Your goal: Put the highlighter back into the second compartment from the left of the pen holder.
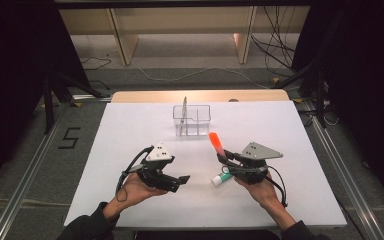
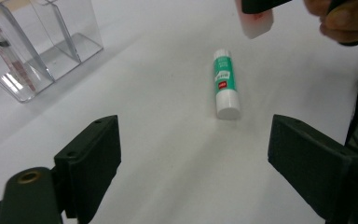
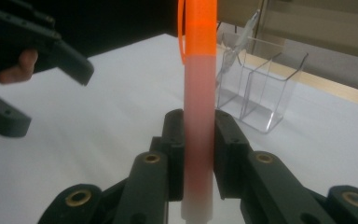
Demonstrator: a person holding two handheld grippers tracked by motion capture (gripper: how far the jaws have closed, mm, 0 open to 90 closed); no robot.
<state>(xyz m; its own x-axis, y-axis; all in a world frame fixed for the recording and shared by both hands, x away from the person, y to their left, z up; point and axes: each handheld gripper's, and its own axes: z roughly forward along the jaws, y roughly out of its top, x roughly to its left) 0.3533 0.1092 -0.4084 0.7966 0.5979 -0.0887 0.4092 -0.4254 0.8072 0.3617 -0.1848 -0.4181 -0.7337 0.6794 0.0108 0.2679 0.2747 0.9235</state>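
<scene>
My right gripper (image 1: 223,158) is shut on an orange highlighter (image 1: 215,143), which stands tilted up and leftwards from its jaws. In the right gripper view the highlighter (image 3: 199,93) rises upright between the two pads, orange cap on top and pale end below. A green and white glue stick (image 1: 220,177) lies flat on the white table just under and beside that gripper. My left gripper (image 1: 180,181) hovers open to its left, and in the left gripper view the glue stick (image 2: 226,84) lies ahead of the wide-apart jaws. A clear compartment organizer (image 1: 192,120) stands farther back.
A pen (image 1: 184,112) leans in the organizer's left compartment, and its other compartments look bare. The white table (image 1: 130,150) has free room on the left, right and front. Beyond its wooden far edge are cables and shelf legs on the floor.
</scene>
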